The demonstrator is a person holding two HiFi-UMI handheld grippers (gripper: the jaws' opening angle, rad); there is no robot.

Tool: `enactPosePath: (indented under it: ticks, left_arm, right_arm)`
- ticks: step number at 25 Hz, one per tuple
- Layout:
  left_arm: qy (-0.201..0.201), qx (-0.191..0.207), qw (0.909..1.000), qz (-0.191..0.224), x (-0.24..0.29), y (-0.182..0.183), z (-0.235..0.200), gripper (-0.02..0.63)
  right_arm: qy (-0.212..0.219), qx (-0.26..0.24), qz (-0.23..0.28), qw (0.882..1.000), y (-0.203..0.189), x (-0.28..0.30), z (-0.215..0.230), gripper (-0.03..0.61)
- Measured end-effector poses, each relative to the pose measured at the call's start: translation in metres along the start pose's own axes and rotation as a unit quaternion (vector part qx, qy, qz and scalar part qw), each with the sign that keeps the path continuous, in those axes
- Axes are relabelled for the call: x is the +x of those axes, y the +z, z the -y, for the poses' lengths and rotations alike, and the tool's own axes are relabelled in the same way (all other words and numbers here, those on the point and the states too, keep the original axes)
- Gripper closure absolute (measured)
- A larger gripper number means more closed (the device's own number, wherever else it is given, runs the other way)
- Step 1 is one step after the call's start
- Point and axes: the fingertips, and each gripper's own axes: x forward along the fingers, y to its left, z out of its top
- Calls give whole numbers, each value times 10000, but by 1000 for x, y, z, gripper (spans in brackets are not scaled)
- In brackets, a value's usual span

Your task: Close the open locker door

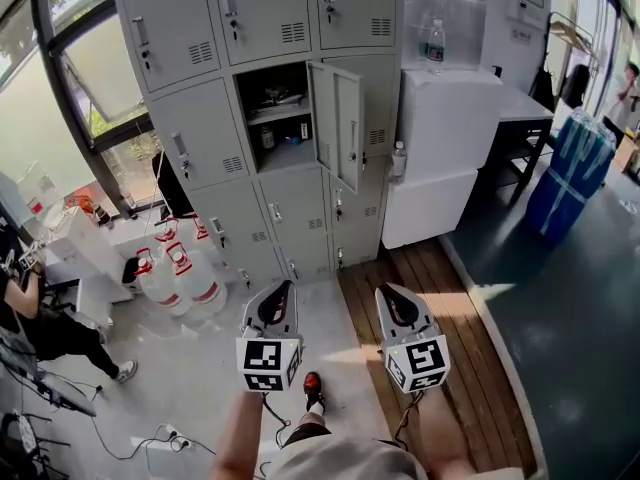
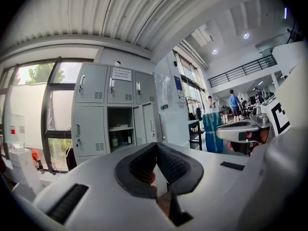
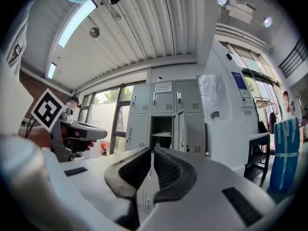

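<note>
The grey locker bank (image 1: 190,133) stands ahead of me. One middle compartment (image 1: 277,118) is open, with shelves and small items inside. Its door (image 1: 338,126) swings out to the right, hinged on the right side. In the left gripper view the compartment (image 2: 120,126) and door (image 2: 150,124) show far beyond the jaws; the right gripper view shows the same door (image 3: 182,133). My left gripper (image 1: 284,288) and right gripper (image 1: 386,292) are held low, well short of the lockers, both pointing at them. Both are shut and hold nothing, seen at the left tips (image 2: 155,146) and right tips (image 3: 152,151).
Water jugs (image 1: 185,276) with red caps stand on the floor left of the lockers. A white cabinet (image 1: 445,148) with a bottle (image 1: 434,44) on top stands to the right. A blue bin (image 1: 572,173) is far right. A person (image 1: 40,328) sits at far left. Cables lie on the floor (image 1: 150,438).
</note>
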Motion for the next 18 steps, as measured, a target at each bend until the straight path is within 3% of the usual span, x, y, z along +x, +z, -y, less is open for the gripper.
enactPosePath:
  ticks: [10, 18]
  left_arm:
    - [-416, -22, 9991, -16, 142, 13, -107, 592]
    - [-781, 17, 9969, -3, 218, 12, -153, 592]
  right_arm:
    - [-379, 102, -129, 9991, 2, 171, 32, 548]
    - [-761, 101, -134, 9970, 1, 248, 56, 548]
